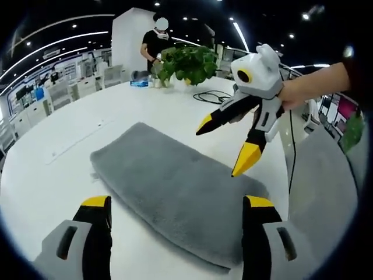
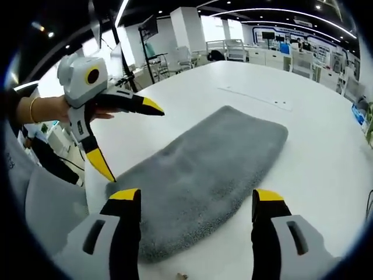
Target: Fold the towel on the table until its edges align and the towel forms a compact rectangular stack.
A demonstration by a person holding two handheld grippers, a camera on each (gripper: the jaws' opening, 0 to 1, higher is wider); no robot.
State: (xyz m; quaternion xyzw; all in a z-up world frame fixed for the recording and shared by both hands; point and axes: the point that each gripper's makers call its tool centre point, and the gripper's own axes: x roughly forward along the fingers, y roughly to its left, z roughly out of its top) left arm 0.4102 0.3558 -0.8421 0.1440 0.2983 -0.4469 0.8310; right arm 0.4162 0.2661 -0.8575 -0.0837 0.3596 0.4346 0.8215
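A grey towel (image 1: 175, 184) (image 2: 213, 163) lies spread flat as a long rectangle on the white table (image 1: 70, 128) (image 2: 315, 140). My left gripper (image 1: 178, 203) is open, its yellow-tipped jaws standing wide apart over the towel's near long edge. From the other side my right gripper (image 2: 196, 197) is also open above the towel's opposite long edge. The right gripper (image 1: 224, 146) hangs above the towel's far corner in the left gripper view, held by a hand. In the right gripper view the left gripper (image 2: 131, 140) hovers beside the towel's end. Neither holds anything.
A potted green plant (image 1: 186, 64) and a coiled black cable (image 1: 213, 96) sit at the table's far side, near a standing person (image 1: 154, 44). A grey chair (image 1: 323, 192) (image 2: 46, 201) stands close to the table edge by the towel's end.
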